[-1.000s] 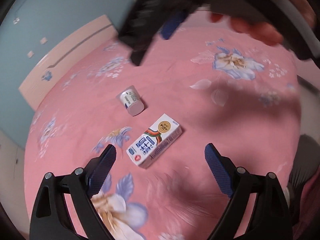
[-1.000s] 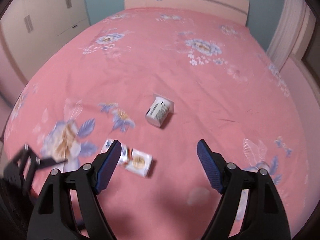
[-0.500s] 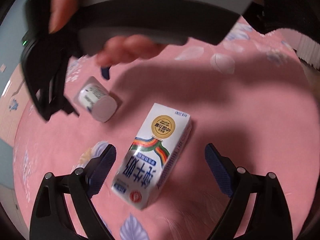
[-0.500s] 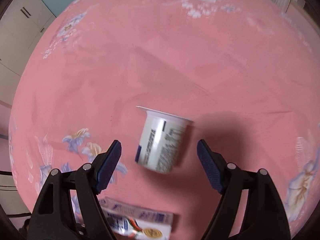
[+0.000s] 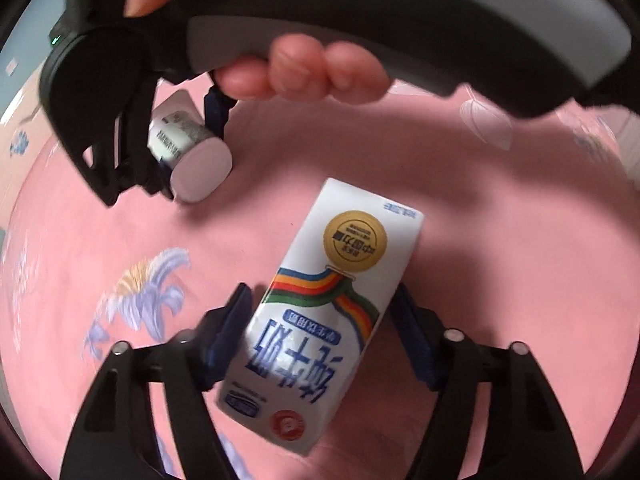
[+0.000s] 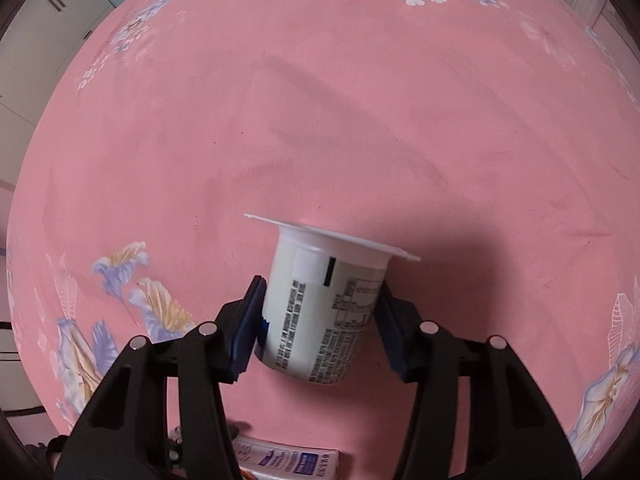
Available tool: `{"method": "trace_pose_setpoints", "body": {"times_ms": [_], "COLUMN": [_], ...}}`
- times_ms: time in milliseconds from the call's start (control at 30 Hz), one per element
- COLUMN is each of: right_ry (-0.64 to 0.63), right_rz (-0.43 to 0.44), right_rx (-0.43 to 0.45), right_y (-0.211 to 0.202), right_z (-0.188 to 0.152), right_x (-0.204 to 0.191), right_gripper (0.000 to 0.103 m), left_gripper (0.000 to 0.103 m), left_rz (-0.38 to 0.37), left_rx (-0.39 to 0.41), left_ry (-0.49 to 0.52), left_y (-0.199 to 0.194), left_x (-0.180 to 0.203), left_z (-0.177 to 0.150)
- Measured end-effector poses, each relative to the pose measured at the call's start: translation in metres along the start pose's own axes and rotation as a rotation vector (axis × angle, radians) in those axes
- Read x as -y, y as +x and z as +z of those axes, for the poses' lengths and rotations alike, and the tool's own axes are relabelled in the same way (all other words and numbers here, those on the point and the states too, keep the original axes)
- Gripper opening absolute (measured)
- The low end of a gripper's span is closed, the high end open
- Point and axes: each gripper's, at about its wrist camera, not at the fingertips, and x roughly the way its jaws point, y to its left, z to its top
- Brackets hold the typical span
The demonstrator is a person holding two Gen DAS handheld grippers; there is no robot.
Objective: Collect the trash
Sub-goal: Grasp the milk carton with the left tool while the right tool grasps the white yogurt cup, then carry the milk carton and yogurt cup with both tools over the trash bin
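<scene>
A white milk carton [image 5: 320,312] with a rainbow stripe and gold seal lies on the pink floral bedspread [image 5: 500,240]. My left gripper [image 5: 324,332] is shut on the carton, a blue pad on each long side. A white yogurt cup [image 6: 324,308] lies on its side. My right gripper [image 6: 318,328] is shut on the cup, pads against its walls. In the left wrist view the cup [image 5: 192,152] sits between the right gripper's fingers [image 5: 216,108], with a hand above. The carton's end [image 6: 288,460] shows at the bottom of the right wrist view.
The bedspread [image 6: 360,100] spreads wide beyond the cup. White cabinets [image 6: 36,40] stand at the left. A pale headboard [image 5: 16,140] and blue wall show at the far left of the left wrist view.
Both grippers dropped down to the bed and closed, the left on the milk carton and the right on the yogurt cup. Both jaws were wide open before.
</scene>
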Motion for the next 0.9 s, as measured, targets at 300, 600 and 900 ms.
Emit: {"method": "trace_pose_setpoints", "body": {"times_ms": [300,600,900], "right_ry": [-0.034,-0.189,-0.324], "right_rz": [0.006,-0.077,-0.127], "right_rx": [0.048,0.113,0.216], "right_y": [-0.025,-0.085,-0.176], "right_z": [-0.025,-0.084,-0.18], "right_x": [0.003,0.0,0.01], "right_gripper": [0.053,0.053,0.053], "left_gripper": [0.05,0.048,0.048], "left_rz": [0.067,0.128,0.264], "left_rx": [-0.051,-0.084,-0.04], "left_ry": [-0.159,-0.298,-0.43], "left_y": [-0.017,-0.051,-0.136], "left_x": [0.021,0.057,0.062], "left_z": [-0.004,-0.006,-0.014]}}
